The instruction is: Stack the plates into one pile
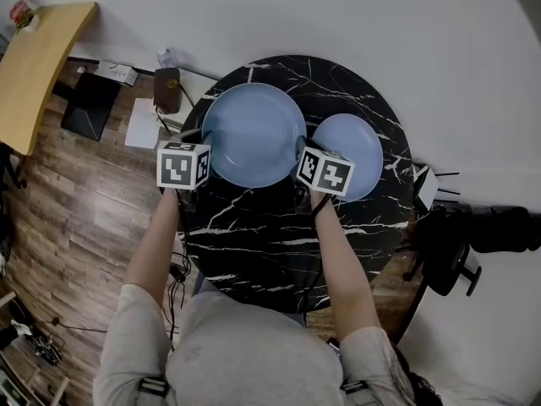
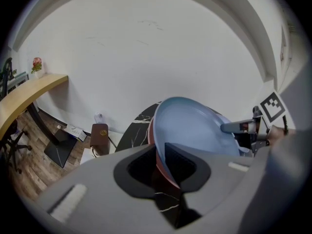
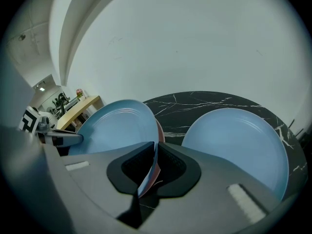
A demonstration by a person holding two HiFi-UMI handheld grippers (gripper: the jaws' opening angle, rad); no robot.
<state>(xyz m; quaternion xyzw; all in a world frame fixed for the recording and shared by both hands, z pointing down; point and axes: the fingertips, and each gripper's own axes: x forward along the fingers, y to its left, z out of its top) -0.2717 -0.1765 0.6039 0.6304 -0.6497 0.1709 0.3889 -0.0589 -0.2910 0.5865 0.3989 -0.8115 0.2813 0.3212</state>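
Note:
A large blue plate point(image 1: 254, 134) with a reddish underside is over the back of the round black marble table point(image 1: 270, 244). My left gripper point(image 1: 205, 135) is shut on its left rim, and my right gripper point(image 1: 300, 148) is shut on its right rim. In the left gripper view the plate point(image 2: 195, 126) runs from between my jaws point(image 2: 160, 155) across to the right gripper point(image 2: 243, 127). In the right gripper view its thin rim point(image 3: 117, 126) sits between my jaws point(image 3: 155, 155). A smaller blue plate point(image 1: 351, 142) point(image 3: 239, 140) lies flat on the table just to the right.
A wooden desk point(image 1: 38, 66) stands at the far left, over wood flooring. A brown box point(image 1: 166, 89) point(image 2: 99, 136) and papers lie on the floor behind the table's left edge. A black chair point(image 1: 473, 235) stands at the table's right.

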